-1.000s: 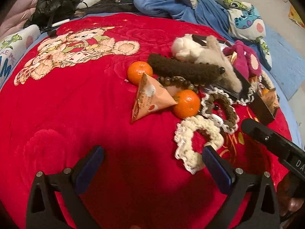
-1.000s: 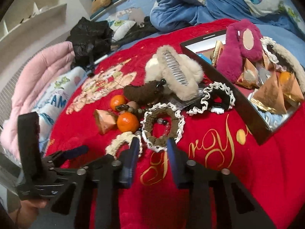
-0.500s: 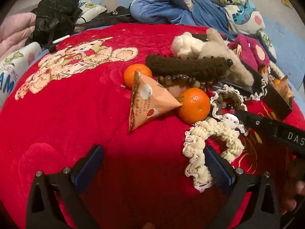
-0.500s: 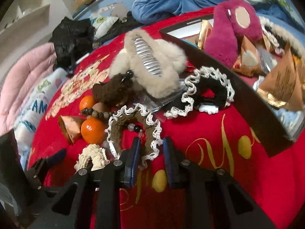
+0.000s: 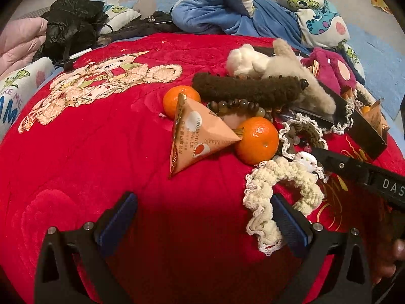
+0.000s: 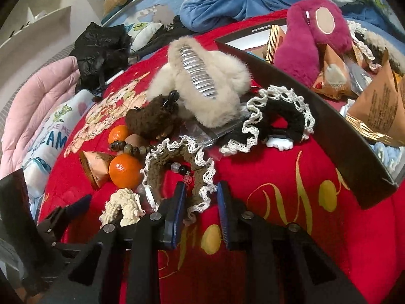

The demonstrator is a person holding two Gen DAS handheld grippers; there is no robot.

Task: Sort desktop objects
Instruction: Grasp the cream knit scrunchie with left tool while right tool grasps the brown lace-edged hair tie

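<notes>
Right gripper (image 6: 200,212) low over the red blanket (image 6: 291,177), jaws narrowly parted, straddling the near edge of the brown lace-trimmed scrunchie (image 6: 177,167); lace frill lying between the blue pads, contact with the pads not clear. Cream scrunchie (image 6: 124,206) just beside, at 9 o'clock from that gripper, touching the nearer tangerine (image 6: 125,172) at 10 o'clock. Triangular snack packet (image 6: 96,168) leaning against the tangerine's far-left side, wooden bead bracelet (image 6: 129,148) and a second tangerine (image 6: 117,134) behind. Black lace scrunchie (image 6: 276,124) at 1 o'clock, resting against the beige fur hair clip (image 6: 207,86), brown fuzzy hair clip (image 6: 152,121) tucked under its left end. Black tray (image 6: 354,157) along 2 o'clock, holding a magenta plush (image 6: 311,43) and more triangular packets.

Left gripper (image 5: 202,217) spread wide, holding nothing, hovering just above the blanket (image 5: 88,139). Cream scrunchie (image 5: 278,192) at 3 o'clock, its lace edge touching the outer side of the right pad. Snack packet (image 5: 200,136) at 12 o'clock, well clear of the jaws, nearer tangerine (image 5: 257,140) at 1 o'clock. Right gripper's black finger (image 5: 354,169) entering from 3 o'clock, lying over the cream scrunchie's white charm (image 5: 305,158).
</notes>
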